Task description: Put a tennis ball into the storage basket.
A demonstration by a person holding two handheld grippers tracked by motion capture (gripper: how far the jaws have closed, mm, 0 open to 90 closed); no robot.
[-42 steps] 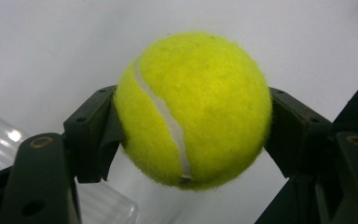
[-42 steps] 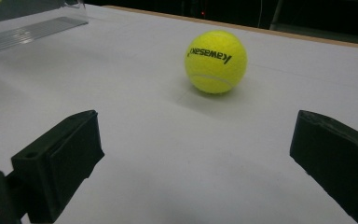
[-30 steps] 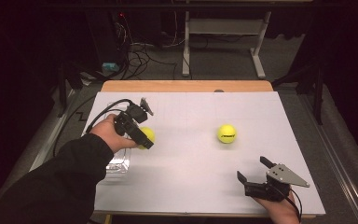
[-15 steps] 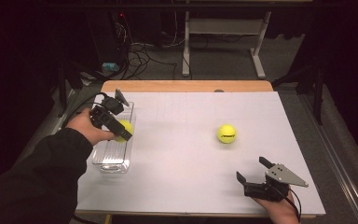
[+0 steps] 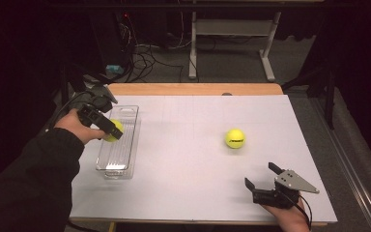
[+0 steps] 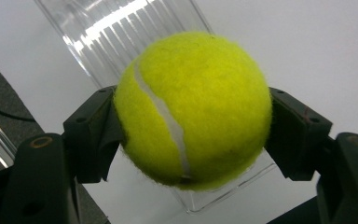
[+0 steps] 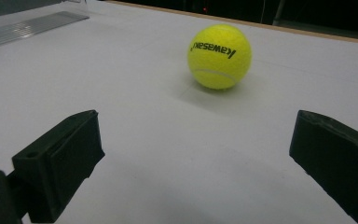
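My left gripper [image 5: 110, 131] is shut on a yellow tennis ball [image 5: 114, 129] [image 6: 193, 109] and holds it above the near-left side of a clear plastic tray [image 5: 124, 120] [image 6: 116, 35] at the table's left. Both black pads press the ball's sides in the left gripper view. A second yellow tennis ball [image 5: 235, 138] [image 7: 219, 56] with black lettering rests on the white tabletop right of centre. My right gripper [image 5: 264, 180] [image 7: 193, 163] stands open near the front right edge, pointing at that ball from a distance, nothing between its jaws.
The white table surface [image 5: 183, 159] spreads between tray and second ball. A wooden strip [image 5: 193, 89] lines the far edge. Beyond it are cables [image 5: 145, 53] and a white stand's legs [image 5: 268, 58] on the dark floor.
My left gripper has carried its tennis ball leftward from the open tabletop to above the clear tray, which now shows fully. The right gripper and the second ball have kept still.
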